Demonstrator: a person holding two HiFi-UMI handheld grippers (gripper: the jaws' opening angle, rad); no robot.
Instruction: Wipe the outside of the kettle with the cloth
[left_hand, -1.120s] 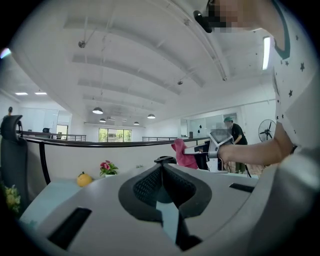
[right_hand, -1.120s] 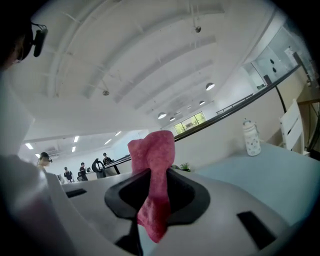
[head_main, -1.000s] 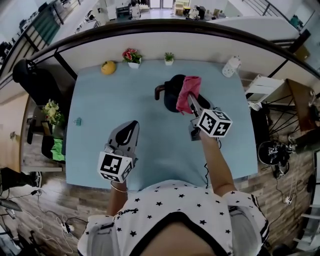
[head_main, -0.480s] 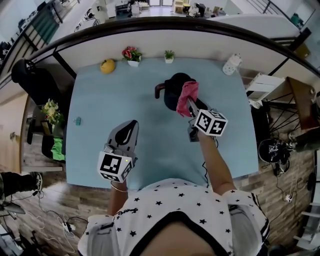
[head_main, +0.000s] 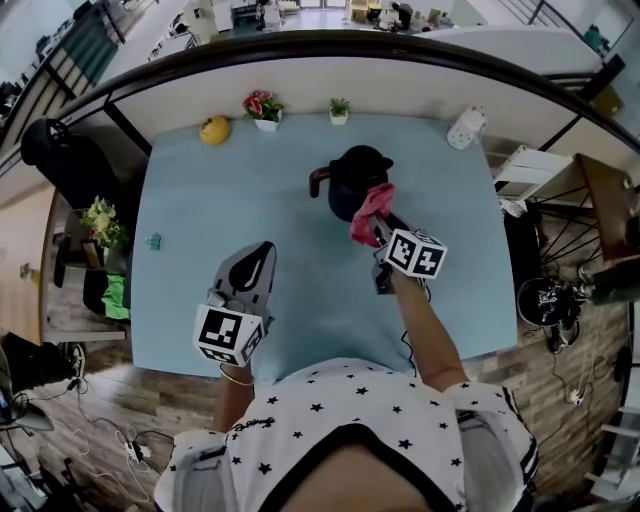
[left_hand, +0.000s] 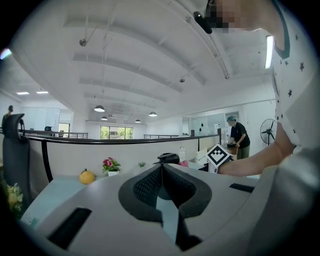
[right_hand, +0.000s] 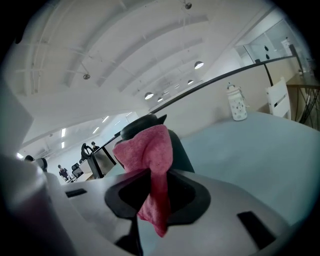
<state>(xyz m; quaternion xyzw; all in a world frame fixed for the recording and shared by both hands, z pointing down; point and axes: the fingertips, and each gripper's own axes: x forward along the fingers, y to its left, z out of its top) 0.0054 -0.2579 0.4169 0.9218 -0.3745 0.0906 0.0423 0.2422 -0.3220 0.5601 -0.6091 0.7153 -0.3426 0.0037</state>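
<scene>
A black kettle (head_main: 352, 180) with a dark handle on its left stands on the light blue table (head_main: 250, 200), toward the back middle. My right gripper (head_main: 378, 226) is shut on a pink cloth (head_main: 368, 212), which lies against the kettle's near right side. In the right gripper view the cloth (right_hand: 149, 165) hangs between the jaws in front of the kettle (right_hand: 175, 142). My left gripper (head_main: 256, 262) hovers shut over the table's front left, well away from the kettle (left_hand: 169, 158), with nothing in it.
Along the table's back edge sit a yellow fruit (head_main: 214, 131), a pot of pink flowers (head_main: 264, 108), a small green plant (head_main: 339, 113) and a white bottle (head_main: 464, 129). A tiny teal clip (head_main: 154, 241) lies by the left edge.
My right gripper has drawn the pink cloth down from the kettle's top to its near right side. The left gripper has stayed put.
</scene>
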